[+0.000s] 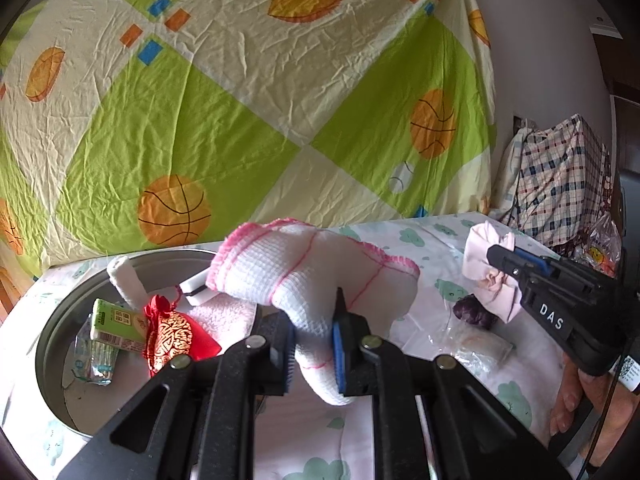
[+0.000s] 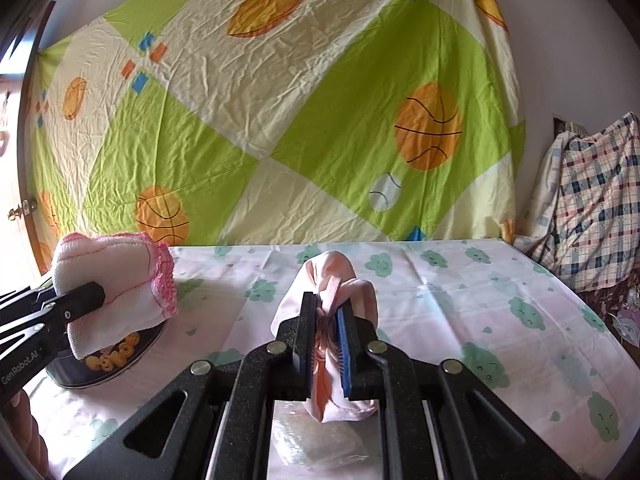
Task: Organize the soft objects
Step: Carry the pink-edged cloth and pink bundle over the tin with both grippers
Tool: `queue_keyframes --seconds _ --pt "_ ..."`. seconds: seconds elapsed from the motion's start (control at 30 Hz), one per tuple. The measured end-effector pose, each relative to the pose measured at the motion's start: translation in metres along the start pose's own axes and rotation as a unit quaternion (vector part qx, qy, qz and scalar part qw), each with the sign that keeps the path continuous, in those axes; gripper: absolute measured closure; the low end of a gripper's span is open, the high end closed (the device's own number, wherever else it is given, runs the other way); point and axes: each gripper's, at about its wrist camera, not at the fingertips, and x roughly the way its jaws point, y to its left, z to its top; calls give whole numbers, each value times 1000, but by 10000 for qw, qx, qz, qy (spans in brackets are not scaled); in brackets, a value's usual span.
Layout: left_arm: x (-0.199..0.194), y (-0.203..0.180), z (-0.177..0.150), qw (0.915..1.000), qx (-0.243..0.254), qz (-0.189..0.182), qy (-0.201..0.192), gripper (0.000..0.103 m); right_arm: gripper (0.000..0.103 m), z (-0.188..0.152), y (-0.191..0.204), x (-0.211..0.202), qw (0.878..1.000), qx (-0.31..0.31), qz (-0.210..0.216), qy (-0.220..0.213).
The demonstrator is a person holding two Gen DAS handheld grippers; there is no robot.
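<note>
Two soft cloths in the air — one in each gripper, the tin waiting at left.

On the left I see the tin, already holding a red pouch and a green pack. My left gripper is clamped on the white cloth just above the tin's near rim; it is light and limp, sagging either side of the jaws, so I judge a pinch at a bunched fold safest. Further right, my right gripper pinches the pink cloth above the table — equally floppy, thin, likely to slip if held by one edge.
</note>
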Motion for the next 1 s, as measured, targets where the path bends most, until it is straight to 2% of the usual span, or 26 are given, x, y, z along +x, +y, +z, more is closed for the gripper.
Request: queue_keyframes --seconds 0.57,1.0 --pt "-38 40 12 9992 -177 193 -310 90 92 19 57 -6 9982 -329 483 -104" --pt "-55 92 28 9969 -163 638 -430 90 92 49 95 -12 9944 -449 906 -317"
